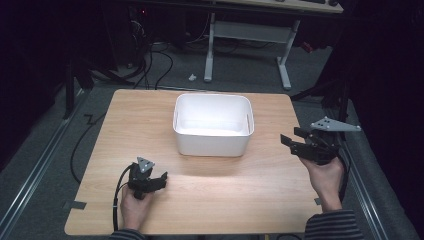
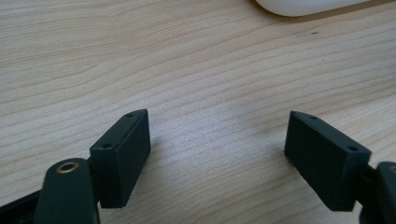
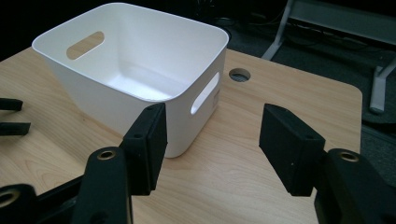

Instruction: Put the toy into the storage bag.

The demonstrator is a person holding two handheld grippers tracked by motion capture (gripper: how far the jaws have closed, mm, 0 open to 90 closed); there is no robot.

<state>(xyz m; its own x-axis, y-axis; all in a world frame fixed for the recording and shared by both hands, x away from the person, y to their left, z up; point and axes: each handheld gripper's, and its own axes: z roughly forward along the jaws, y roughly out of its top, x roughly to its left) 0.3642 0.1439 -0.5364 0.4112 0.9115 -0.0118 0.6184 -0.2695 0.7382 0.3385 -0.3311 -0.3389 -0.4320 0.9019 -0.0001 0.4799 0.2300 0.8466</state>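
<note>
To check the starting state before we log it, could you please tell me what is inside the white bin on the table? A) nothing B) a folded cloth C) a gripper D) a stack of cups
A: the white bin shows only its bare white floor and walls in the right gripper view, and both grippers are outside it.

Premises present as a lab or test room. A wooden table [image 1: 200,200] stands on grey carpet, with cables [image 1: 155,65] trailing across the floor and a white-legged desk [image 1: 250,35] behind, surroundings dark.
</note>
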